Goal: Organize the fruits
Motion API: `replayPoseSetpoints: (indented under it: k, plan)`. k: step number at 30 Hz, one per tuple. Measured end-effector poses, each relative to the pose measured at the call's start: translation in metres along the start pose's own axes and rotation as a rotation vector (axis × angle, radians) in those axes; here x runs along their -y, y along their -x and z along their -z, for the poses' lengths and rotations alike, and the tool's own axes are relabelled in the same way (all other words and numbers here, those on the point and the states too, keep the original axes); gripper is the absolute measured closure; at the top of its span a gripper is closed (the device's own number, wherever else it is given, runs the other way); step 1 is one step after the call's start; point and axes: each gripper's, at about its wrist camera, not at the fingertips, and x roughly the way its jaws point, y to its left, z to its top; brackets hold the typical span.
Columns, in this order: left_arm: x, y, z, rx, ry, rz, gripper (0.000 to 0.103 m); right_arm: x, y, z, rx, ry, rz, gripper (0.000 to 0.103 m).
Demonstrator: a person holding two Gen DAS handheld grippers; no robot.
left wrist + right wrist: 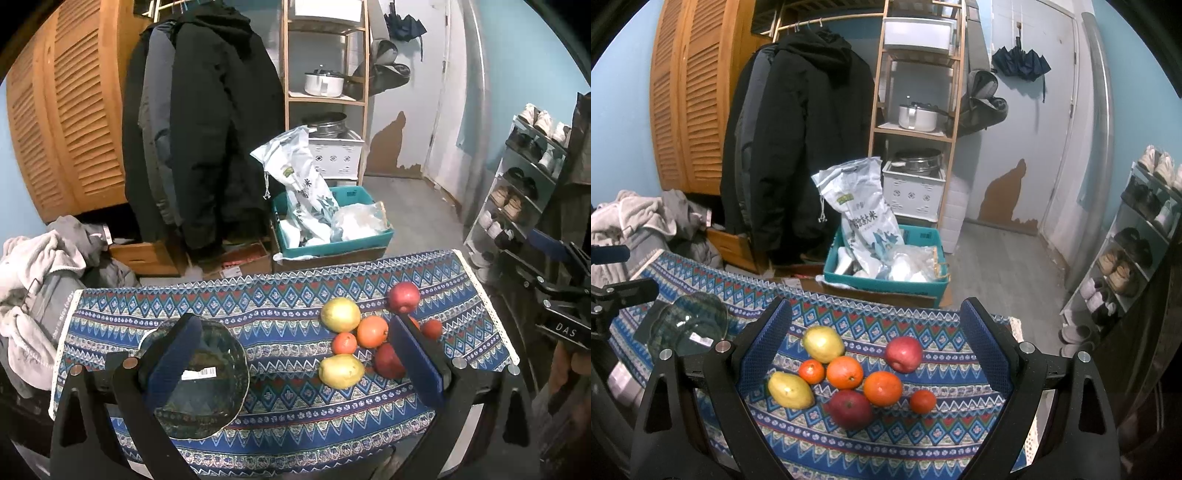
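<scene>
Several fruits lie in a cluster on the patterned blue tablecloth: two yellow pears, two red apples, two oranges and two small tangerines. A clear glass plate with a barcode sticker sits left of them, empty. My left gripper hovers open over the table's near side, its left finger over the plate. My right gripper is open above the fruit cluster, holding nothing.
The table's far edge drops to a floor with a teal crate of bags. Hanging coats, a wooden shelf unit and a shoe rack stand beyond. Piled laundry lies at the left.
</scene>
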Motion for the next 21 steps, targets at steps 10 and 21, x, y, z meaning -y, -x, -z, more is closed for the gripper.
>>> replayPoseSetpoints:
  k: [10, 21]
  plan:
    - [0.0019, 0.0008, -0.0009, 0.006, -0.007, -0.001, 0.001, -0.0003, 0.0004, 0.0007, -0.001, 0.002, 0.002, 0.012]
    - [0.0023, 0.0001, 0.0011, 0.000, -0.017, -0.002, 0.001, 0.0041, 0.0020, -0.0006, -0.008, 0.009, 0.009, 0.012]
